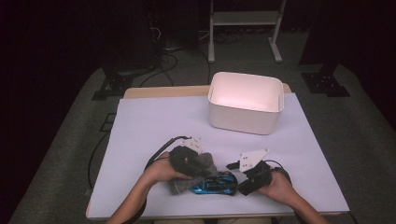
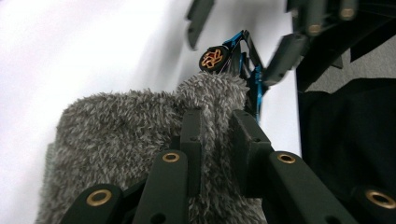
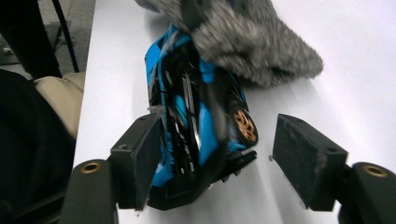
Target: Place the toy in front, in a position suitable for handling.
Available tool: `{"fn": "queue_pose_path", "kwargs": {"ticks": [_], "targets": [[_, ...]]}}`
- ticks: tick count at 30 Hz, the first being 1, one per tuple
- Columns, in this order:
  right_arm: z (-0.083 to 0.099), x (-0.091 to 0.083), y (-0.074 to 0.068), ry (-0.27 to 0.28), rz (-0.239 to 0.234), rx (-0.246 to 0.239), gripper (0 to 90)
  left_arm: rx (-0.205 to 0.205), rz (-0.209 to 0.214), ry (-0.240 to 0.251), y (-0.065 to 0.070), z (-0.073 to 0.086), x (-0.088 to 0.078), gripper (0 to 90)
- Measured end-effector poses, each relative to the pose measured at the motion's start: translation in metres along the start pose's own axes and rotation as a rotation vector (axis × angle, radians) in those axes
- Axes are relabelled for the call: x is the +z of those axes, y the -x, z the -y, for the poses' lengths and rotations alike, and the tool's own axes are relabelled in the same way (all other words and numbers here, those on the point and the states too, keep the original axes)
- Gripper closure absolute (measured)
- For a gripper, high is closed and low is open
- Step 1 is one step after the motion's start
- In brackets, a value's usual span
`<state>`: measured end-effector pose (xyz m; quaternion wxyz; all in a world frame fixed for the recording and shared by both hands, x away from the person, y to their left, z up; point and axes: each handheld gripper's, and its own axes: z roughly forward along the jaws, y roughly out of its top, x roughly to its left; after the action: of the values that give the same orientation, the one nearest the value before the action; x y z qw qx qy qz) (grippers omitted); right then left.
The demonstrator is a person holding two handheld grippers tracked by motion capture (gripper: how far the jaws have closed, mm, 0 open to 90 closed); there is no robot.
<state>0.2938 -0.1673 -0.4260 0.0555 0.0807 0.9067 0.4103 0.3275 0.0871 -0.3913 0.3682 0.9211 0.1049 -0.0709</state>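
A blue and black toy car (image 1: 215, 183) lies near the table's front edge, between the two hands. Its far end sits under a grey fuzzy cloth (image 1: 204, 164). My left gripper (image 1: 196, 169) is shut on that cloth; in the left gripper view both jaws of the left gripper (image 2: 217, 116) pinch a fold of the grey fuzzy cloth (image 2: 126, 135), with a gold car wheel (image 2: 213, 59) beyond. My right gripper (image 1: 239, 183) stands open around the car's near end. In the right gripper view the car (image 3: 194, 116) is between the jaws of the right gripper (image 3: 219, 140), against the left pad and apart from the right one.
A white bin (image 1: 243, 119) stands at the back of the white table (image 1: 154, 121), right of centre. The table's front edge runs just below the hands, with the person's lap (image 3: 32, 140) beside it. A white frame (image 1: 243, 21) and cables sit on the floor beyond.
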Motion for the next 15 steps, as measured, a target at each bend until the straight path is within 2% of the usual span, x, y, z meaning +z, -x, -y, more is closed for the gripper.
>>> {"fn": "queue_pose_path", "kwargs": {"ticks": [3,8,12,15], "targets": [[0.002,0.004,0.001,-0.013,-0.039,0.028,27.5,0.022,0.017,0.007,0.008,0.000,-0.003,76.4],[0.005,0.016,-0.003,-0.049,-0.110,0.026,29.4,0.042,0.053,0.016,0.020,0.003,-0.005,76.5],[0.005,0.024,-0.005,-0.047,-0.174,0.037,39.9,0.057,0.056,0.020,0.025,0.005,-0.005,76.6],[0.005,0.028,-0.007,-0.047,-0.242,0.024,55.8,0.069,0.054,0.018,0.028,0.005,-0.006,77.0]]}}
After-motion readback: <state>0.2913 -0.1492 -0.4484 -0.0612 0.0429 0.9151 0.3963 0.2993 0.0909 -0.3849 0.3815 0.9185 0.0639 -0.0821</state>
